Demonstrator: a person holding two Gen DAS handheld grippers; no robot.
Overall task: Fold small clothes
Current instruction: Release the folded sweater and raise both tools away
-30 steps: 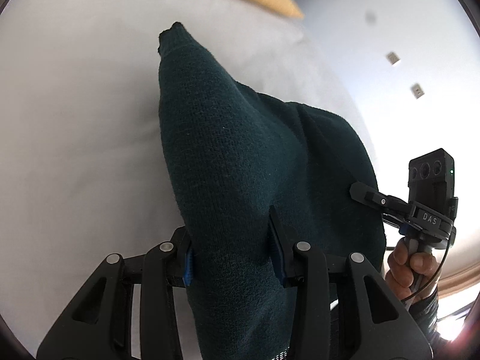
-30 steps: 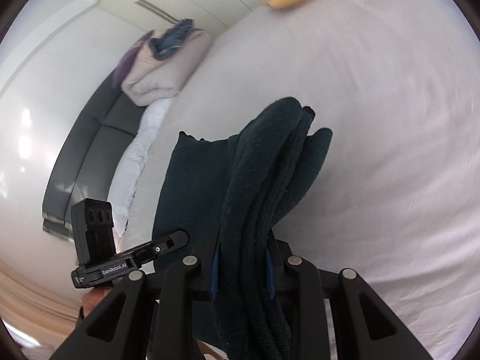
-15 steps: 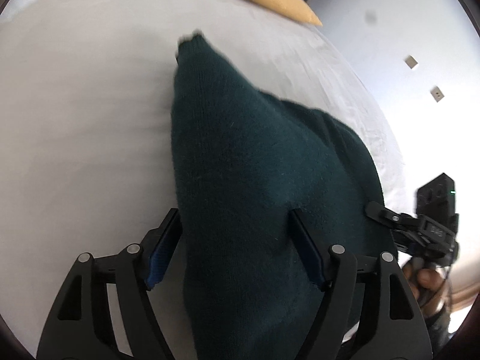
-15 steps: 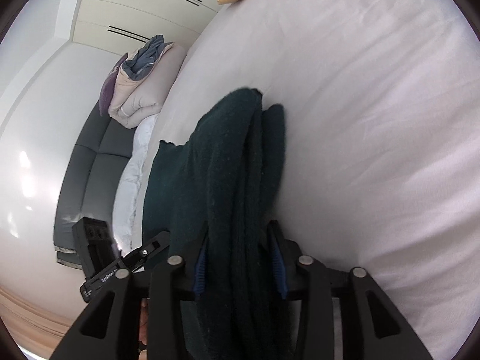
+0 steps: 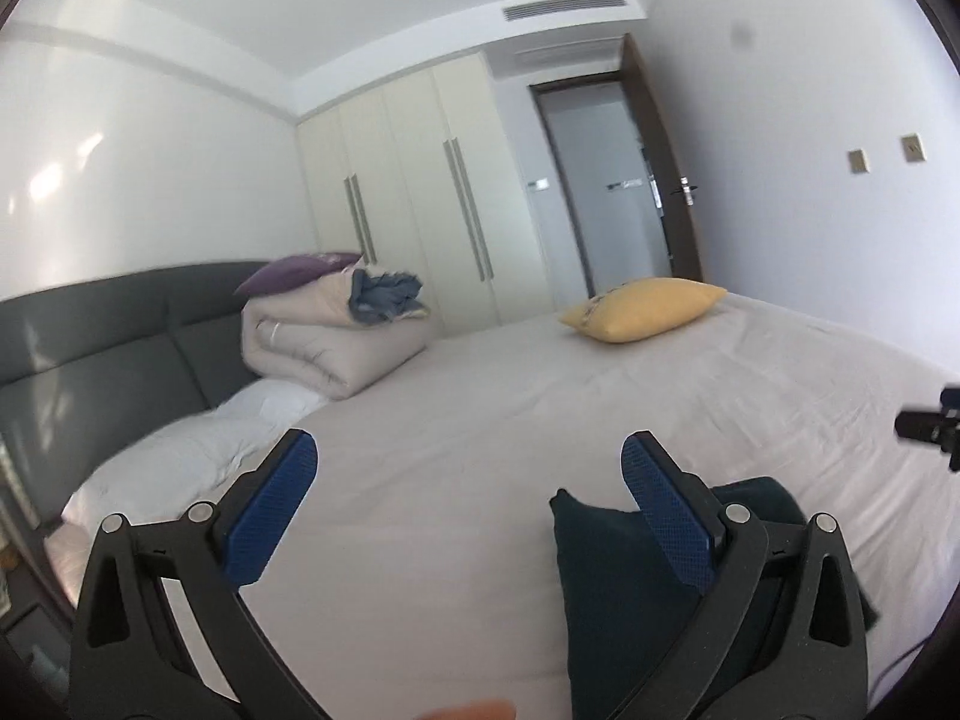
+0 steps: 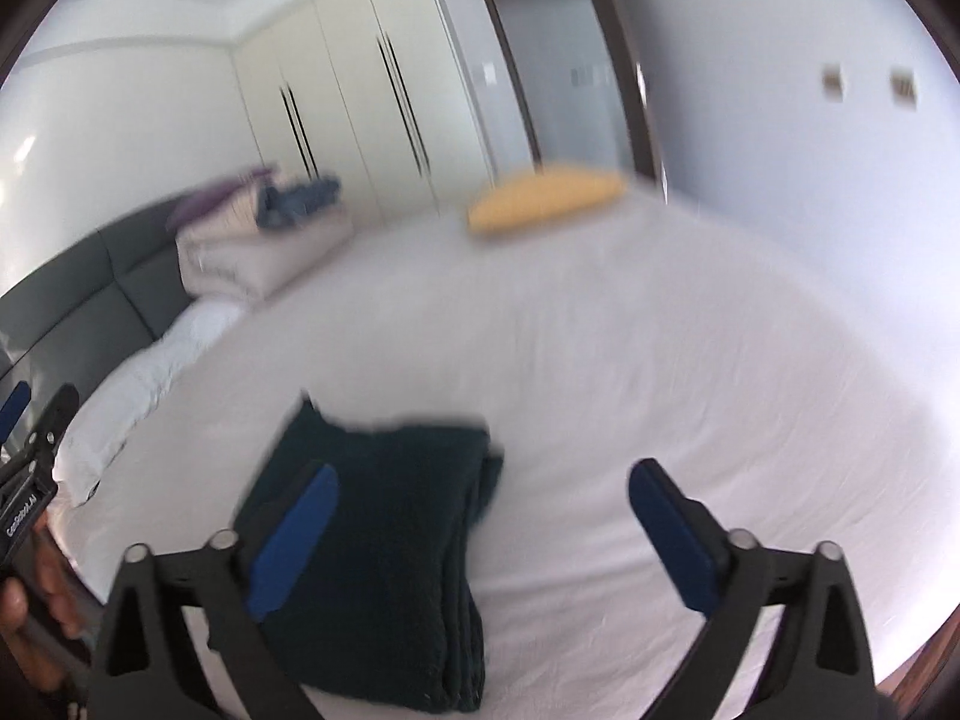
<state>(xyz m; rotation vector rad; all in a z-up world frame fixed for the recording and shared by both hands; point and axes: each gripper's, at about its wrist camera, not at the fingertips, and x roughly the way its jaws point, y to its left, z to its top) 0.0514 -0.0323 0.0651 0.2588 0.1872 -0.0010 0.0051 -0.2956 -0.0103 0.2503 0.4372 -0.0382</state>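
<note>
A dark green knitted garment [image 6: 396, 546] lies folded in a flat stack on the white bed sheet [image 6: 600, 360]. In the left wrist view the garment [image 5: 618, 594] is at the lower right, partly behind my right-hand finger. My left gripper [image 5: 468, 510] is open and empty, raised above the bed to the left of the garment. My right gripper [image 6: 480, 528] is open and empty, just above the garment's right edge, its left finger over the cloth.
A yellow pillow [image 5: 642, 306] lies at the far side of the bed. A folded beige duvet with a purple pillow [image 5: 324, 330] sits by the grey headboard [image 5: 120, 330]. Wardrobe doors [image 5: 420, 210] and a doorway stand behind.
Both grippers opened and let go of the garment, which now lies folded on the bed. Both grippers lifted and tilted up toward the room.
</note>
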